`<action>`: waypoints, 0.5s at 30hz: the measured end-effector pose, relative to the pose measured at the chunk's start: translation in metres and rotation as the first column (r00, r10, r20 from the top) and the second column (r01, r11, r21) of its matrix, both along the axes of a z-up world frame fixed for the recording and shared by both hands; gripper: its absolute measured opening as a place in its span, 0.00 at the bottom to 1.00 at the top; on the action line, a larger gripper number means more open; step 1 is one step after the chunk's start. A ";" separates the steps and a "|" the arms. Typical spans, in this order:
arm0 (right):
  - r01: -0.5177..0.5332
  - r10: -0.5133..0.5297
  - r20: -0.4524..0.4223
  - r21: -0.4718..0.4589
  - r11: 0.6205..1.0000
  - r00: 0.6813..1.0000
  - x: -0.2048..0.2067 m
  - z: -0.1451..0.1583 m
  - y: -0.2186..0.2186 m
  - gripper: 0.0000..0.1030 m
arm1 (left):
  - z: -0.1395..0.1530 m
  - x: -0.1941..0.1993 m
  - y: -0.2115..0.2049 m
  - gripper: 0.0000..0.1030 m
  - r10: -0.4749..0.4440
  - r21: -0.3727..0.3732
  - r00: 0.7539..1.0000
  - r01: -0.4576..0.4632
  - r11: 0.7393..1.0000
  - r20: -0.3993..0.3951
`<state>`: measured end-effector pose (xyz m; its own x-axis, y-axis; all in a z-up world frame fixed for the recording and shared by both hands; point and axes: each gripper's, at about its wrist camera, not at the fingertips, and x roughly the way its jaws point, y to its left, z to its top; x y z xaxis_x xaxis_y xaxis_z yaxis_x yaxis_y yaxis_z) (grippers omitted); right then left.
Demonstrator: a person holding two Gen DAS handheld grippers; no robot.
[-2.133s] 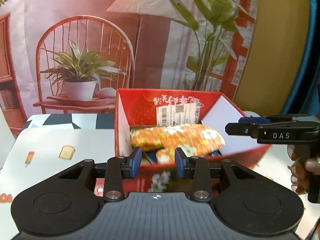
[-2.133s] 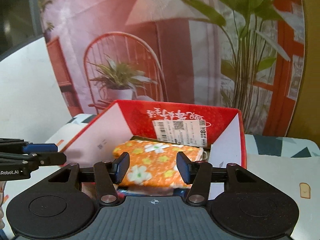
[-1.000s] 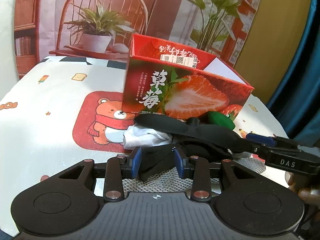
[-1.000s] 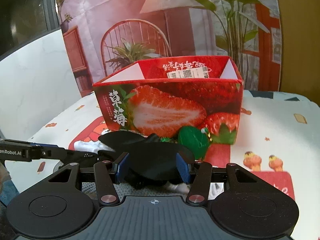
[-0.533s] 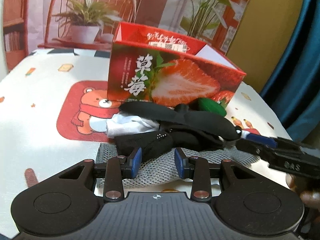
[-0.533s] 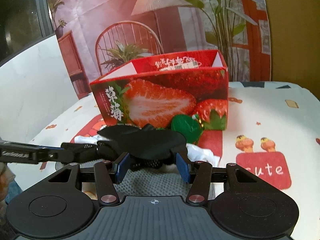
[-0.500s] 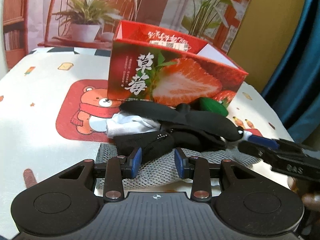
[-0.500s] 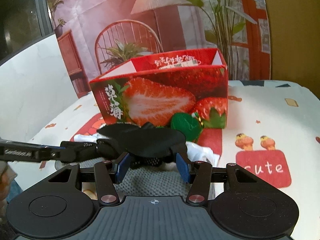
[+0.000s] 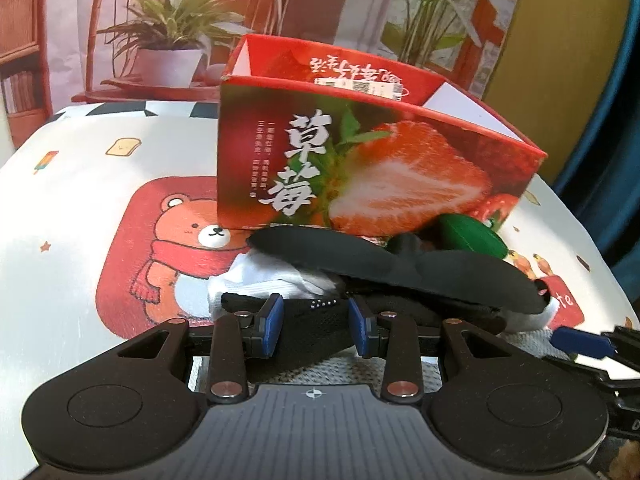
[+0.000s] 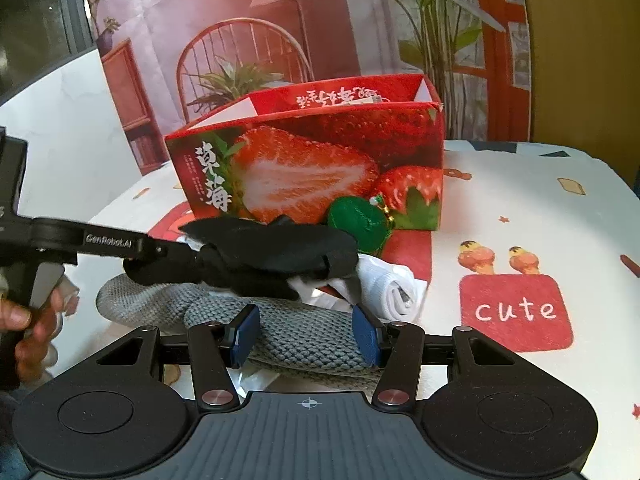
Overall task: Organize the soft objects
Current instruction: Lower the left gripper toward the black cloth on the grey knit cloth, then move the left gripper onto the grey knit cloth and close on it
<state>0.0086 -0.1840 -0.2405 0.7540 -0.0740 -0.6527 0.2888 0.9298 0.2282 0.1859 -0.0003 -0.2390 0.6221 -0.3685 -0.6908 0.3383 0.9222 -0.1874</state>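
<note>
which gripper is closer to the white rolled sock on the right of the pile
Right. The right gripper sits just in front of the white sock; the left gripper is across the pile, at the black cloth.

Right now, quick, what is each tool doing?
Left tool: open, fingers around the black mesh cloth.
Right tool: open, over the grey knitted cloth.

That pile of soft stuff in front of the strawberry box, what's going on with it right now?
A person is working both handheld grippers into the pile in front of the strawberry box. The left gripper has its open fingers on either side of a black garment. The right gripper is open over the grey knit cloth. A black eye mask, white socks and a green pouch are still outside the box.
</note>
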 end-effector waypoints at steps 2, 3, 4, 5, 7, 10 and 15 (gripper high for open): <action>0.006 -0.006 -0.010 0.000 1.000 1.000 -0.001 -0.001 0.000 0.47 | 0.000 0.000 0.001 0.37 -0.004 0.000 1.000 0.004 1.000 -0.001; 0.012 -0.012 -0.015 0.001 1.000 1.000 -0.002 -0.002 -0.001 0.47 | 0.000 -0.001 0.001 0.37 -0.005 -0.002 1.000 0.005 1.000 -0.001; 0.020 -0.020 -0.021 0.000 1.000 1.000 -0.002 -0.003 -0.002 0.47 | 0.001 -0.002 0.002 0.37 -0.005 -0.004 1.000 0.005 1.000 -0.002; 0.031 -0.031 -0.028 -0.001 1.000 0.999 -0.002 -0.004 -0.003 0.47 | 0.002 -0.004 0.004 0.37 -0.006 -0.008 1.000 0.006 1.000 -0.003; 0.045 -0.045 -0.040 -0.002 0.999 0.998 -0.003 -0.006 -0.005 0.47 | 0.006 -0.006 0.006 0.37 -0.011 -0.012 1.000 0.011 1.000 0.000; 0.054 -0.054 -0.059 -0.001 0.999 0.997 -0.002 -0.010 -0.006 0.47 | 0.011 -0.013 0.012 0.37 -0.016 -0.015 1.000 0.016 1.000 0.009; 0.051 -0.051 -0.074 0.008 0.999 0.996 0.001 -0.017 -0.006 0.47 | 0.014 -0.030 0.027 0.37 -0.008 -0.035 1.000 0.008 0.999 0.006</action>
<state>0.0093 -0.1895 -0.2570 0.6990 -0.1044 -0.7075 0.3521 0.9113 0.2134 0.1557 0.0266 -0.2248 0.6227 -0.3973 -0.6741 0.3470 0.9124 -0.2172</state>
